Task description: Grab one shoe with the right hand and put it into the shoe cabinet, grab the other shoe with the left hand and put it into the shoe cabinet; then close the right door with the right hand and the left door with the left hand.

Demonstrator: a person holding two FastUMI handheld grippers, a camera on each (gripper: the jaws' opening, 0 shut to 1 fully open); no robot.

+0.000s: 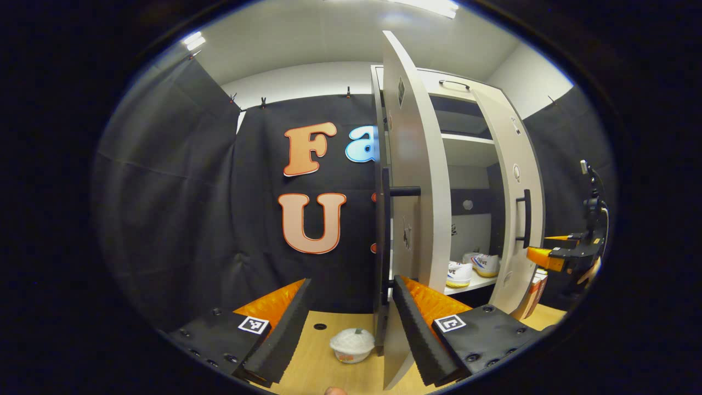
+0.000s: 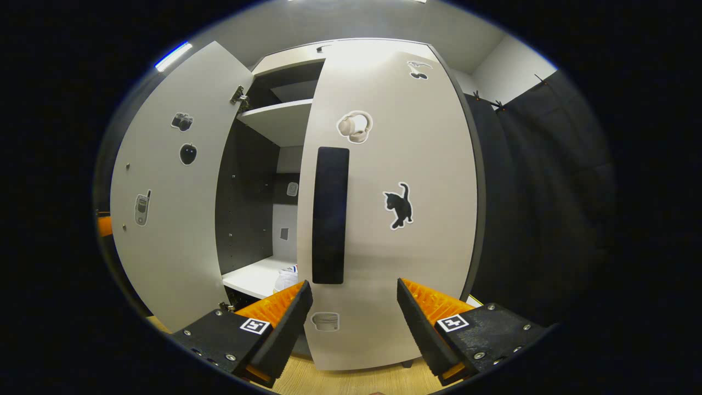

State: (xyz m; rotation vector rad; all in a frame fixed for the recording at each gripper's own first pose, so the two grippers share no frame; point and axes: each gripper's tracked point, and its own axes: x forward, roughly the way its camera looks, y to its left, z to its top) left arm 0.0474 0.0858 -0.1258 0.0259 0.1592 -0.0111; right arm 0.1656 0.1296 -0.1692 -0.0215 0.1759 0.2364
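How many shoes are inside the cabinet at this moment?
2. Both shoes sit side by side on the lower shelf: one nearer the left door, the other beside it toward the right door. The doors may hide more.

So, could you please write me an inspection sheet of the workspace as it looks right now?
Surface: wooden floor, bare apart from one bowl.
Job's things: two shoes on the cabinet shelf; left door and right door both partly open.
Clutter: white bowl by the left door.
Grippers: left gripper and right gripper, jaws open, holding nothing.
Cables: nothing seen.
Surroundings: black cloth wall.
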